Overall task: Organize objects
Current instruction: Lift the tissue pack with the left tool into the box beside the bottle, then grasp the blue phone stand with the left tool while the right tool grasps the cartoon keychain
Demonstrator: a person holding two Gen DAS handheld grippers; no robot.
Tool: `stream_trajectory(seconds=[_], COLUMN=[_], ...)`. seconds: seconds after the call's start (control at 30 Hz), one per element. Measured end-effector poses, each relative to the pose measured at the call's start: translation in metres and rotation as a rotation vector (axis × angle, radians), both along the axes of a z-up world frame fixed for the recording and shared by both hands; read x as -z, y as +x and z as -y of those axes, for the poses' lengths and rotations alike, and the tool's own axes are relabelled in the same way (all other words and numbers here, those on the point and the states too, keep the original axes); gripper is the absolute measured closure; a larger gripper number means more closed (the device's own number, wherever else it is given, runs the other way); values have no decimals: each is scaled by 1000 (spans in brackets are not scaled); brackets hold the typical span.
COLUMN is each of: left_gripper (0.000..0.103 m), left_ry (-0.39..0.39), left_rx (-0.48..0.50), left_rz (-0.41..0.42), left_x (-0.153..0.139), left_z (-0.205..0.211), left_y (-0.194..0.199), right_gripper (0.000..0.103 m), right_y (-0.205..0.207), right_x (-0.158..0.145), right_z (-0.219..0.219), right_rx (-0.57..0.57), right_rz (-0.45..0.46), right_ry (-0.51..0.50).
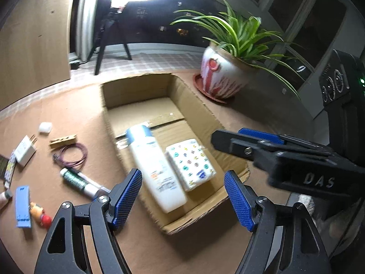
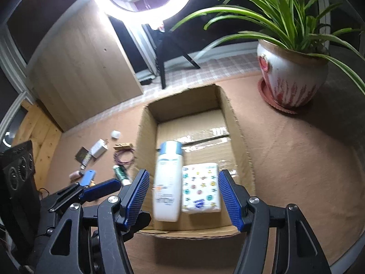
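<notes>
Brown felt covers the table (image 1: 68,118), where the cardboard box (image 1: 200,111) already holds the white bottle (image 1: 157,166) beside the patterned tissue pack (image 1: 190,163). Both my left gripper (image 1: 182,197) and right gripper (image 2: 183,197) stand wide, holding nothing. Next I'd judge the green tube (image 1: 77,180) nearest; approach low and close across its middle.

Bottle (image 2: 167,180) in box (image 2: 241,141), tissue pack (image 2: 200,188) to its right (touching); plant pot (image 2: 289,80) behind-right

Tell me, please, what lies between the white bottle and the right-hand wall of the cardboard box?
A patterned tissue pack lies there, beside the white bottle inside the cardboard box; the right wrist view shows it best.
</notes>
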State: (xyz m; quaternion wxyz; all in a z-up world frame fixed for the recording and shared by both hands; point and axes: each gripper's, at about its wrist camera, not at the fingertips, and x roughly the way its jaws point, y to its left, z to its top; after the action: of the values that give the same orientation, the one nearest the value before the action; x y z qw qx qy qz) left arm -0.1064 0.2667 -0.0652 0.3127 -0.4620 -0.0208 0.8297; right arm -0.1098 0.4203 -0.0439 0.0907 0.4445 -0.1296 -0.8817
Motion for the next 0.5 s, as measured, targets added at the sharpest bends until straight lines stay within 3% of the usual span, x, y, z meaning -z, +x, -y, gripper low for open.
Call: stream_trajectory(seconds=[0.2,0.4,0.5], left_gripper=[25,25,25], left_ry=[-11,-65,-128], left_rx=[-73,-186,-257], left_rz=[0,7,18], left_x=[0,9,22], left_z=[43,108,144], left_y=[3,-3,-11], right_gripper=[44,44,44], right_y=[8,4,2], right_x=[-8,-7,-2], right_z=[25,58,77], right_rx=[-33,-105,-145], right_rz=[-63,-16,19], right_ry=[-5,4,4])
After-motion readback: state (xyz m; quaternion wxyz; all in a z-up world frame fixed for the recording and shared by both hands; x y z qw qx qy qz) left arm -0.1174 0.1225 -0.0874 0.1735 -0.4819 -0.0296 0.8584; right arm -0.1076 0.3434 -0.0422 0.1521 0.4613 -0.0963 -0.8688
